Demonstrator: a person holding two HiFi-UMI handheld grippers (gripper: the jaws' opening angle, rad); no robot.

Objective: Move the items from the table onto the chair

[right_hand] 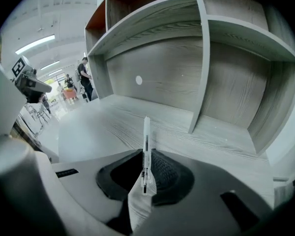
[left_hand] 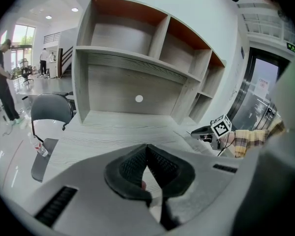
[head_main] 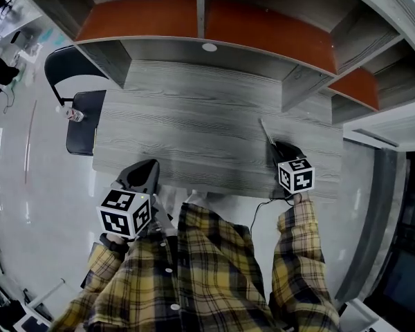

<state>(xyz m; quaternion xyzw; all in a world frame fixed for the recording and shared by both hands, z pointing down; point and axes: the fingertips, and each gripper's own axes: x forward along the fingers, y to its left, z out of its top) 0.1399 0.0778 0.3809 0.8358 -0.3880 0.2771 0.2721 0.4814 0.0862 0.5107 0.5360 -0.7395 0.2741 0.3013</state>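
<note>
The step in hand is the pick-up of a pen [right_hand: 146, 146]. The right gripper [head_main: 277, 149] is clamped on it at the right side of the surface [head_main: 194, 116], close to the front edge. The pen stands between the pads, held by its lower part, with most of its length jutting forward past the jaws toward the shelf back. Whether its far tip clears the wood I cannot tell.

The left gripper [head_main: 142, 176] is closed on nothing and hangs at the near edge of the surface.

The next move, as I judge it, is a lift and a long carry leftward — the chair [head_main: 79, 138] sits off the left end, well apart from the pen. A small bottle [head_main: 74, 115] already lies on its seat, so the pen wants a free spot beside it.

The pen is slim, with a pale, partly clear barrel and a dark core showing inside. It is light and smooth — likely to pivot in the grip if swung quickly.
</note>
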